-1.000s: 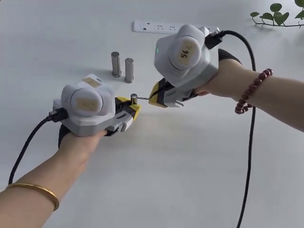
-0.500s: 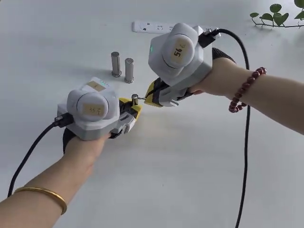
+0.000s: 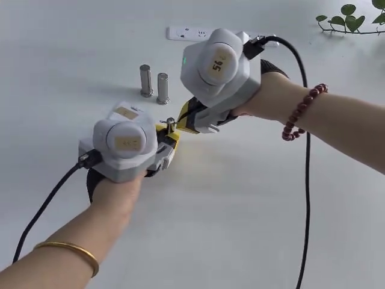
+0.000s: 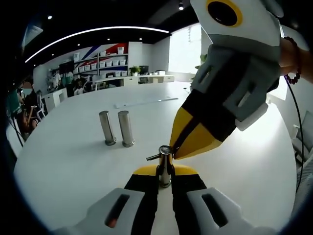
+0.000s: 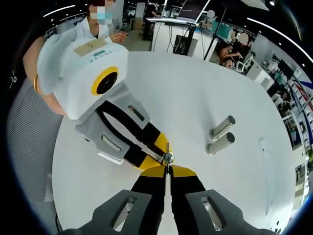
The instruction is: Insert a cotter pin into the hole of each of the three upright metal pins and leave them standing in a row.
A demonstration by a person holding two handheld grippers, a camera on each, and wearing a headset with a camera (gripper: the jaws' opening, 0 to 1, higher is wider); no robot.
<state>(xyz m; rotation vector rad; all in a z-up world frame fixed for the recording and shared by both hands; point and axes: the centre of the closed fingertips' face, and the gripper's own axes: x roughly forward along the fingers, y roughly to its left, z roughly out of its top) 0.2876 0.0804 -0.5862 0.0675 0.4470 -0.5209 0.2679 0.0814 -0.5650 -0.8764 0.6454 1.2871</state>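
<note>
Steel pin (image 4: pixel 165 169) clamped upright in the left gripper (image 3: pixel 168 135), jaws closed on it. At 1 o'clock, the right gripper (image 3: pixel 181 122) pinches a cotter pin (image 4: pixel 153 157) poking through its hole. Two other pins (image 3: pixel 162 88) stand at 11 o'clock.

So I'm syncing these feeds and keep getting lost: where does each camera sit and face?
Head view: on the headset, looking down at the white bench; both forearms, left hand-held gripper and right hand-held gripper show.
Left gripper view: on the left hand-held gripper, looking along its jaws at the clamped metal pin.
Right gripper view: on the right hand-held gripper, facing back at the left one; its jaws pinch the cotter pin.
Shared: both gripper views show the two standing pins.
</note>
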